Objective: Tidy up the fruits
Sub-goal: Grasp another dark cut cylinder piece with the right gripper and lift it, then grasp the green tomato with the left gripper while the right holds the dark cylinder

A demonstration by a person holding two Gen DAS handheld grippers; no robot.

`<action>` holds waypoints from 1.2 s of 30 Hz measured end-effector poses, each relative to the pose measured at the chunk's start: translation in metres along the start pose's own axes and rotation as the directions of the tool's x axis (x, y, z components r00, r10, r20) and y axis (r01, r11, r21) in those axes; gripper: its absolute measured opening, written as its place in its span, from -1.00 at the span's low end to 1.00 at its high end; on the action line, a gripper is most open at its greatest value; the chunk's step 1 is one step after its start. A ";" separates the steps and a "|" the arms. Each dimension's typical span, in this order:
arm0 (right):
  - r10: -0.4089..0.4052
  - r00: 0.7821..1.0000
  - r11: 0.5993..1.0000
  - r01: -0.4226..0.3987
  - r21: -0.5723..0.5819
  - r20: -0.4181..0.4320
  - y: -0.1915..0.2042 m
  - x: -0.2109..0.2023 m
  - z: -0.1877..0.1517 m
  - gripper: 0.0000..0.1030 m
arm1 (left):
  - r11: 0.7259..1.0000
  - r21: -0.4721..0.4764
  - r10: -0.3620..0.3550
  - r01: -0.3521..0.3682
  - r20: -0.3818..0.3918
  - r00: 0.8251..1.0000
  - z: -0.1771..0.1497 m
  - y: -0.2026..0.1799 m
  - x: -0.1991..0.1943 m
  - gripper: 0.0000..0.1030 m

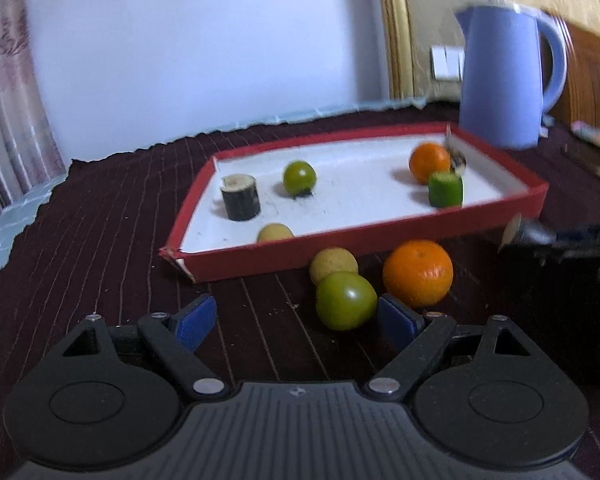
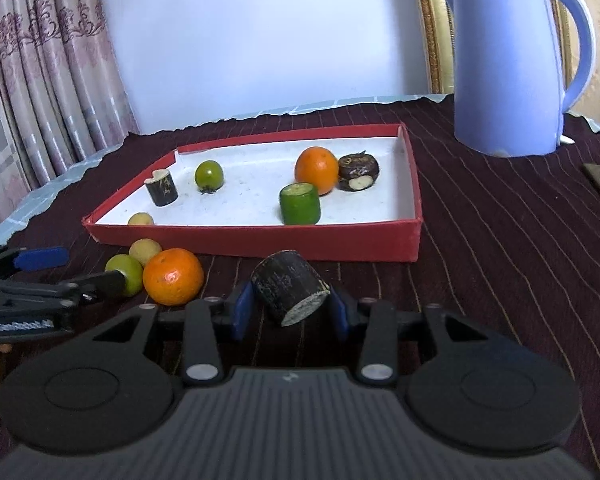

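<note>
Left wrist view: left gripper (image 1: 296,322) spread wide, holding nothing, its right pad beside a green tomato (image 1: 345,301); orange mandarin (image 1: 418,273) and yellow fruit (image 1: 333,265) lie before the red, white-lined tray (image 1: 380,242), unsorted. Right wrist view: right gripper (image 2: 290,312) apparently clasps a dark cane segment (image 2: 288,290) before the tray, which already holds six pieces

I've got a red tray (image 2: 256,246) with white inside holding a green tomato (image 2: 209,175), an orange (image 2: 316,170), a green cane chunk (image 2: 300,204), a dark cane chunk (image 2: 162,187), a small yellow fruit (image 2: 141,219) and some brownish lump (image 2: 358,172). Just in front on the cloth, bunched together: another orange (image 2: 173,277), green tomato (image 1: 345,301) and yellow fruit (image 2: 145,251). A dark cane piece (image 2: 290,293) sits tilted, cut end toward me.
</note>
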State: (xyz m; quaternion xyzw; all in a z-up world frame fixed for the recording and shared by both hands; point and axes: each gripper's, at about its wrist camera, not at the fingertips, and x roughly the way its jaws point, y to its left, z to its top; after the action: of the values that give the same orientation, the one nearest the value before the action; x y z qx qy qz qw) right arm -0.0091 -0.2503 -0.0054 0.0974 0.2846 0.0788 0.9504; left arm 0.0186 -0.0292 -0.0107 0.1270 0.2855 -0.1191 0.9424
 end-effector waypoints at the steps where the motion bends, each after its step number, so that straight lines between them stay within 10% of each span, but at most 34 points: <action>1: -0.001 1.000 1.000 0.001 0.004 0.002 -0.001 -0.001 0.000 -0.25 | 1.000 0.021 0.002 -0.002 -0.010 1.000 0.000 -0.004 0.002 0.71; 8: 0.006 1.000 1.000 -0.006 0.017 -0.003 -0.003 0.001 0.000 -0.25 | 1.000 0.013 0.018 -0.018 -0.034 0.999 0.009 -0.011 0.014 0.66; 15: 0.019 1.000 1.000 -0.020 0.023 0.004 -0.004 -0.001 0.000 -0.25 | 0.994 -0.054 -0.094 0.091 -0.050 0.994 0.011 -0.008 0.015 -0.35; 36: -0.025 0.998 0.997 0.030 -0.077 0.065 0.025 -0.019 0.002 -0.25 | 0.993 -0.109 -0.044 0.044 0.006 0.999 0.021 0.003 -0.015 -0.37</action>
State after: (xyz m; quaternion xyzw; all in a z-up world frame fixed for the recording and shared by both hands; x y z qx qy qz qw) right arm -0.0258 -0.2300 0.0124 0.0589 0.2520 0.0735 0.9631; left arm 0.0176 -0.0308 0.0154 0.0687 0.2925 -0.1242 0.9457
